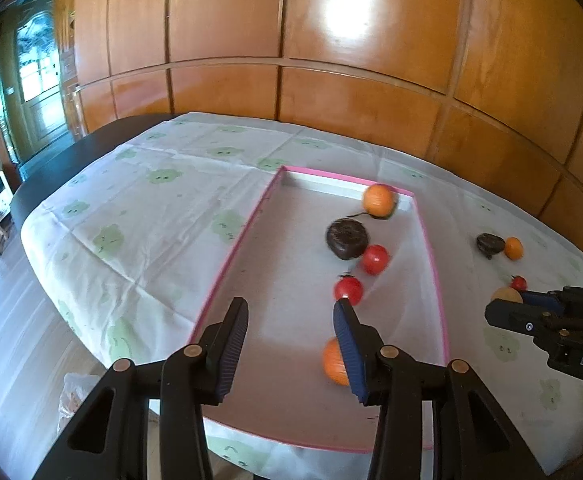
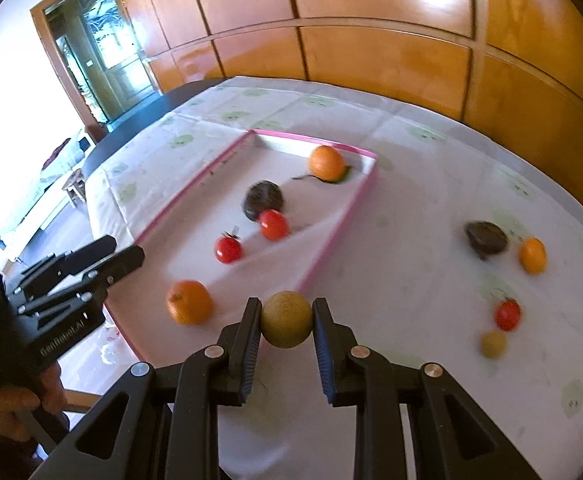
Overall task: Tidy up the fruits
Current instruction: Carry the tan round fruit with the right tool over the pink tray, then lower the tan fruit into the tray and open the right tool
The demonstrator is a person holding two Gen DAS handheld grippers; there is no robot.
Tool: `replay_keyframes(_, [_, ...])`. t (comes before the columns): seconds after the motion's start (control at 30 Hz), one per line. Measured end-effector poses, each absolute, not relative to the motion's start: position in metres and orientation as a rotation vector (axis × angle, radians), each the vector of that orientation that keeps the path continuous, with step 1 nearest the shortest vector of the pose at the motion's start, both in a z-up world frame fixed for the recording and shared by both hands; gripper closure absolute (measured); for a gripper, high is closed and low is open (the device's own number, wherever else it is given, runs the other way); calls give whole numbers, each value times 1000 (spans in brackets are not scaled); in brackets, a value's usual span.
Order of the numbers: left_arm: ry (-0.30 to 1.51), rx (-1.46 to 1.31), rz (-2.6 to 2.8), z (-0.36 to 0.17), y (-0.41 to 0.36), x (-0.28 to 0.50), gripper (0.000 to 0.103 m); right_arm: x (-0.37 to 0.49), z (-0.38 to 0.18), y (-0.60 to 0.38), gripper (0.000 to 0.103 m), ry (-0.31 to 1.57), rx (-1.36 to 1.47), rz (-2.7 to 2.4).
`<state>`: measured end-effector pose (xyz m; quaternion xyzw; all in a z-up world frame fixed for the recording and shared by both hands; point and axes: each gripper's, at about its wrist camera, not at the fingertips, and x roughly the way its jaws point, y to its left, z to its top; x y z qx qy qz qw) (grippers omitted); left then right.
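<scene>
Covering table (image 1: 51,184): patterned cloth (image 1: 151,220)

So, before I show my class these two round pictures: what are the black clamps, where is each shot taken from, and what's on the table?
The clamps are two-finger grippers, one in each of a person's hands, each carrying a fisheye camera that looks along its fingers. One picture is from the left gripper, open and empty above a pink-edged tray. The other is from the right gripper, shut on a tan round fruit. The tray holds two oranges, two red fruits and a dark one. On the cloth lie five more fruits: dark, orange, red, two tan, counting the held one.
</scene>
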<state>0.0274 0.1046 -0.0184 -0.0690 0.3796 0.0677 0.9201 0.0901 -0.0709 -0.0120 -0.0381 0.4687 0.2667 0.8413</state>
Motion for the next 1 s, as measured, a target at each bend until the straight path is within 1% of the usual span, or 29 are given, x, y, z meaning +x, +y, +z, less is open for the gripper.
replay_keyframes(0.27, [791,-158,182,-23,121,25,58,105,-37,-34,77,1042,-115,580])
replay_keyframes(0.4, [798,-158,177,-25,121,26,58,107,-48,-31,77,1062,-131,553])
replay_keyframes(0.6, [802,-146,158,-26,114,26,58,104,-47,-34,77,1039,-113,562])
replay_keyframes(0.67, [803,-144,156,-26,113,26,58,103,-47,-35,75,1045,-104,576])
replay_keyframes(0.7, [803,-144,155,-26,113,25,58,102,-46,-35,71,1043,-101,574])
replay_keyframes(0.73, [801,-145,157,-25,112,25,58,101,-45,-36,71,1037,-97,576])
replay_keyframes(1.0, [796,-136,148,-22,107,23,58,93,-33,-45,71,994,-73,568])
